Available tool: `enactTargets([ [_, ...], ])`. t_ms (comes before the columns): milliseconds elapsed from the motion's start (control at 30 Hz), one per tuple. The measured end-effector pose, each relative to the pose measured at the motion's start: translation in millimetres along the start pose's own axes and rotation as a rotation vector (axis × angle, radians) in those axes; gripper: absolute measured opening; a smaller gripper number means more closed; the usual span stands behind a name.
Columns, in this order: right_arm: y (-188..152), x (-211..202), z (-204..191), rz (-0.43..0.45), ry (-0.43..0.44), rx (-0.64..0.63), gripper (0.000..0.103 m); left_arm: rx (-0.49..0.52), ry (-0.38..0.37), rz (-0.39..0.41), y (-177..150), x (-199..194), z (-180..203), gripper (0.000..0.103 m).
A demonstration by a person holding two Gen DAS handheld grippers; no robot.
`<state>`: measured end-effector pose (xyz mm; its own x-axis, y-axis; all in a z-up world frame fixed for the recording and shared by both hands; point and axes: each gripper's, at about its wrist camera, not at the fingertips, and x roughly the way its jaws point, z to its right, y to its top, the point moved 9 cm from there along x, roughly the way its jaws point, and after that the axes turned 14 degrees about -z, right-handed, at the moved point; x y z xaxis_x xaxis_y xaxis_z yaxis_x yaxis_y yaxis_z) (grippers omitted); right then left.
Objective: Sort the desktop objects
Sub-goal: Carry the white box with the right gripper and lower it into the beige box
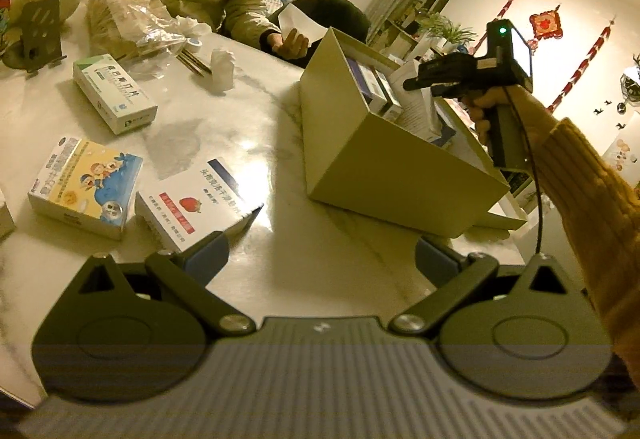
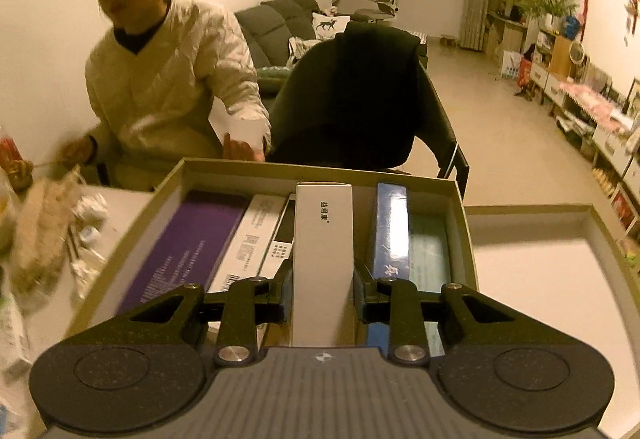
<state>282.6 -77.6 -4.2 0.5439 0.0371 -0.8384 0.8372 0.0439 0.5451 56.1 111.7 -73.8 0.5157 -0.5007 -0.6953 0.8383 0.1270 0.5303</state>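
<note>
right gripper point(image 2: 323, 291) pinches a white box point(image 2: 323, 239) over the open carton point(image 2: 192, 169); left gripper point(image 1: 320, 255) hangs spread and empty above the table point(image 1: 260, 111).

in the right wrist view the white box stands at centre frame between both pads, above a purple box point(image 2: 188, 243) at left and a blue box point(image 2: 390, 227) at right, both inside the carton. in the left wrist view the carton sits right of centre, with three medicine boxes on the table at left: one green-white point(image 1: 114, 93), one with a cartoon point(image 1: 86, 187), one with a strawberry point(image 1: 198, 203) just beside the left finger.
</note>
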Motion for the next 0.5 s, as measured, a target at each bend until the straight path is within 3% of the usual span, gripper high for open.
enactTargets([
  [500, 8.8, 30.4, -7.4, -0.014, -0.126, -0.195, 0.036, -0.018, 0.010, -0.009, -2.4, 0.1, -5.0, 0.101],
])
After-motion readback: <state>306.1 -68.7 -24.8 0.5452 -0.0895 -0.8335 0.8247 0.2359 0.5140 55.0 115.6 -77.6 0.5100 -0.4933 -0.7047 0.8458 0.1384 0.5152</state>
